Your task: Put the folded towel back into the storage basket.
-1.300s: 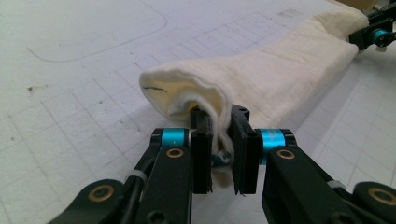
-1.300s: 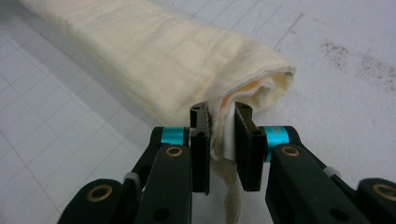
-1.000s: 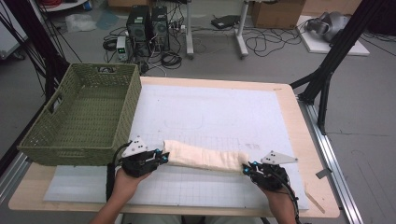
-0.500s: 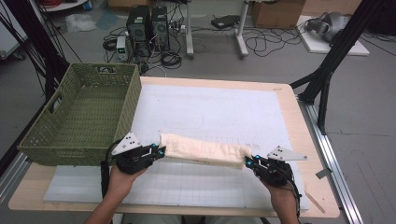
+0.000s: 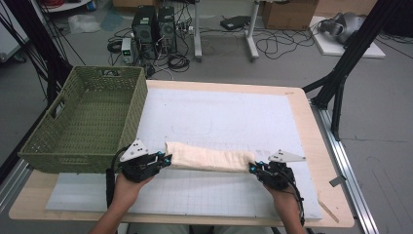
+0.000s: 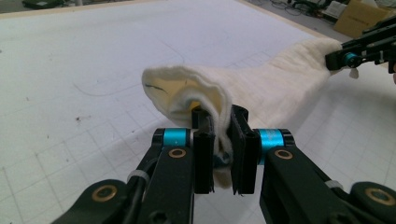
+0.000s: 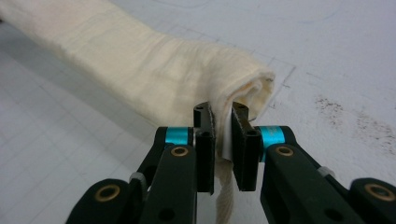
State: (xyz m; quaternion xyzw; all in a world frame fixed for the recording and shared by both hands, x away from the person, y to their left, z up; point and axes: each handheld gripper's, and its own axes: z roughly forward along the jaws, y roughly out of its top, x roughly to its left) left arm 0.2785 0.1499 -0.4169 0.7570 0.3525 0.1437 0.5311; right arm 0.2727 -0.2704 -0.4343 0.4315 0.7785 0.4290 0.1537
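A cream folded towel lies as a long strip across the near part of the white mat. My left gripper is shut on the towel's left end, with cloth pinched between the black jaws. At the other end, my right gripper is shut on the towel's right end, and a fold of cloth hangs down between its jaws. In the left gripper view the right gripper shows far off at the towel's far end.
A green woven basket stands on the table's left side, close behind my left hand. The wooden table edge runs along the front and right. Beyond the table are computers, cables and black stand legs on the floor.
Both grippers have drawn apart sideways and slightly nearer, left one moving left, right one right, pulling the towel into a straighter, longer strip.
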